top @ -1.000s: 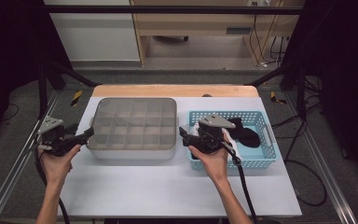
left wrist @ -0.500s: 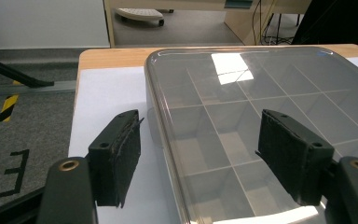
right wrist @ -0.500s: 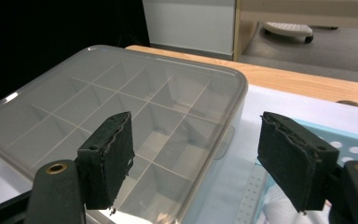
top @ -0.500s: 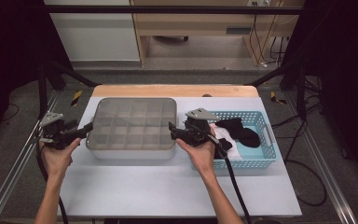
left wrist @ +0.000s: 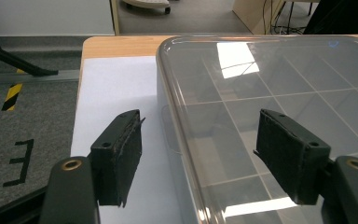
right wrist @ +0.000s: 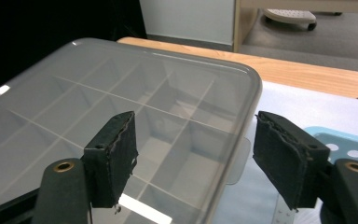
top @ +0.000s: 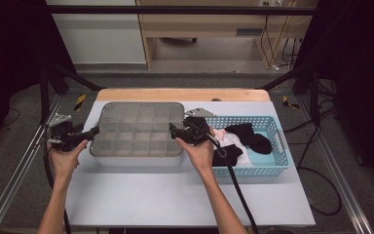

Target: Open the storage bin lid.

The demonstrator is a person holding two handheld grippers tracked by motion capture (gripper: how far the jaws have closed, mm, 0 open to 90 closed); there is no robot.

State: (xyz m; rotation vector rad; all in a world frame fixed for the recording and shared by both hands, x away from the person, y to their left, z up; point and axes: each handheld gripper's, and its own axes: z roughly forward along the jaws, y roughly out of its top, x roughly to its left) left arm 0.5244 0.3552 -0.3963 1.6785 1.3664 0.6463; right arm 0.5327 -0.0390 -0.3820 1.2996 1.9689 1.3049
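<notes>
Left hand-held gripper (left wrist: 198,154): jaws apart — straddling the box's (top: 136,127) left edge.
Right hand-held gripper (right wrist: 193,156): jaws apart — straddling its right edge.

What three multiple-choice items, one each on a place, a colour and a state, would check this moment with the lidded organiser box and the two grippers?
1. Where does the left gripper stand?
A. at the compartment box's left edge
B. inside the basket
C. on the floor

2. What colour is the basket?
A. red
B. light blue
C. yellow

3. How do the right gripper's jaws stand?
A. shut on a sock
B. shut, with nothing between
C. open, astride the lid's edge

Answers:
1 A: its jaws straddle the left rim of the compartment box.
2 B: the perforated walls show light blue.
3 C: the right gripper view shows a wide gap with the clear lid edge between the pads.
</notes>
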